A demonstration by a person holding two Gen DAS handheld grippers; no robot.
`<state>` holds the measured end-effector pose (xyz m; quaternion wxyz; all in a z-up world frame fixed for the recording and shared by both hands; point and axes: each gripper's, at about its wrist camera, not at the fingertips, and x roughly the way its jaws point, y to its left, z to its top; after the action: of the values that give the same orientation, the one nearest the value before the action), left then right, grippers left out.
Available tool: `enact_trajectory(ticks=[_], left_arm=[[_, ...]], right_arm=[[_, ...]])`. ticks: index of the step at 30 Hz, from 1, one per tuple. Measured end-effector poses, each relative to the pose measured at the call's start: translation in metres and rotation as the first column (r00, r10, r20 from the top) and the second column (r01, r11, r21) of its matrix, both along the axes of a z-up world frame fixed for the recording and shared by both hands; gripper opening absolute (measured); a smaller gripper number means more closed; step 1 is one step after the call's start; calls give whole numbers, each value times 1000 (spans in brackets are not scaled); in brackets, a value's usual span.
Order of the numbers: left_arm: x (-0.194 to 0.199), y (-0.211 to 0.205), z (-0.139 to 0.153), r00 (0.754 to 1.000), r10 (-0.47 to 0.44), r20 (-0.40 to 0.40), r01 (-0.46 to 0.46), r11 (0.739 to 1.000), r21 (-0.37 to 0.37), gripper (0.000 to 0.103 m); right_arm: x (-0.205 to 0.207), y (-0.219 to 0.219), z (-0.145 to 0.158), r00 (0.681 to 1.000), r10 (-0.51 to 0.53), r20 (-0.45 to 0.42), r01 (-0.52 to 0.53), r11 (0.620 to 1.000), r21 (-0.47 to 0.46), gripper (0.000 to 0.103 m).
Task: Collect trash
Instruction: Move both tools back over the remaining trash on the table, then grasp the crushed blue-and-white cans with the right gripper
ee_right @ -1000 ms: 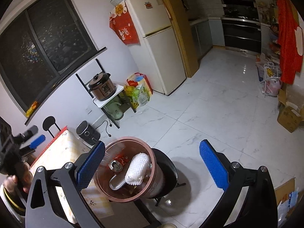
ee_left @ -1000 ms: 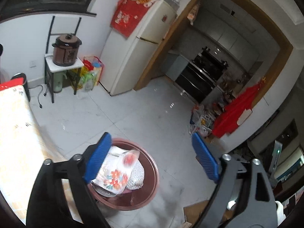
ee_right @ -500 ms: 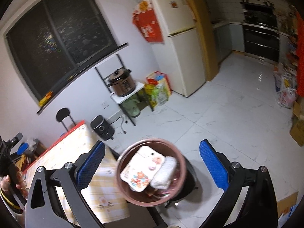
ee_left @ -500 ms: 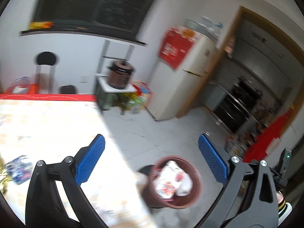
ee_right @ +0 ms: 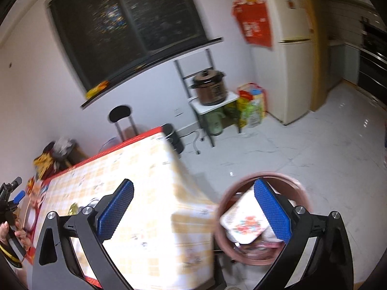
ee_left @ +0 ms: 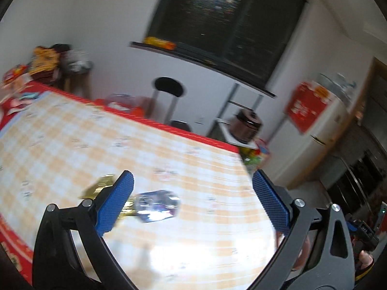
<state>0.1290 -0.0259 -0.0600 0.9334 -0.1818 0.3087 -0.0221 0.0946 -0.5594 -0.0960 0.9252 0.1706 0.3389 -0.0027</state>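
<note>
My left gripper [ee_left: 193, 203] is open and empty above the checked tablecloth table [ee_left: 169, 159]. A shiny bluish wrapper [ee_left: 157, 206] lies on the table between its fingers, with a gold wrapper [ee_left: 101, 187] partly behind the left finger. My right gripper [ee_right: 193, 207] is open and empty. Its right finger overlaps a brown round bin [ee_right: 225, 217] beside the table edge [ee_right: 188, 207], holding a white floral packet [ee_right: 244, 224] and other trash. The left gripper also shows at the far left of the right wrist view [ee_right: 11, 194].
A black stool [ee_right: 121, 118] and a red-edged far table side stand by the wall. A shelf with a brown cooker [ee_right: 210, 88], bags [ee_right: 251, 108] and a fridge [ee_right: 287, 55] line the wall. Items are piled at the table's far corner [ee_left: 46, 60]. White tiled floor [ee_right: 314, 149] lies right.
My left gripper has swung from over the bin to over the table, where the wrappers now sit between its fingers. My right gripper has turned left; the bin has shifted to its right finger.
</note>
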Motion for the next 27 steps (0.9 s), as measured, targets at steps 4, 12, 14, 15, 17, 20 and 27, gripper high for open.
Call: enact_trajectory(ticks=[4, 12, 14, 15, 17, 20, 27], left_arm=[[-18, 53, -12, 997, 72, -27, -72, 997, 4, 97], [-38, 139, -45, 988, 137, -75, -138, 990, -7, 97], [-40, 154, -55, 987, 136, -89, -137, 991, -7, 97], [-40, 163, -60, 986, 134, -99, -136, 991, -8, 97], [-40, 179, -73, 984, 128, -121, -131, 991, -17, 97], [-37, 198, -89, 983, 115, -141, -120, 993, -22, 97], [-18, 226, -134, 979, 38, -202, -50, 997, -57, 96]], right_arm=[[22, 57, -3, 997, 80, -20, -80, 997, -7, 98], [59, 177, -14, 969, 234, -82, -237, 971, -40, 98], [67, 204, -20, 958, 274, -88, -278, 960, -37, 98], [73, 223, -25, 948, 303, -94, -307, 951, -33, 98], [82, 251, -33, 934, 344, -100, -349, 937, -37, 98], [101, 299, -51, 904, 404, -140, -417, 905, -86, 98], [135, 394, -100, 797, 543, -264, -592, 789, -163, 88]])
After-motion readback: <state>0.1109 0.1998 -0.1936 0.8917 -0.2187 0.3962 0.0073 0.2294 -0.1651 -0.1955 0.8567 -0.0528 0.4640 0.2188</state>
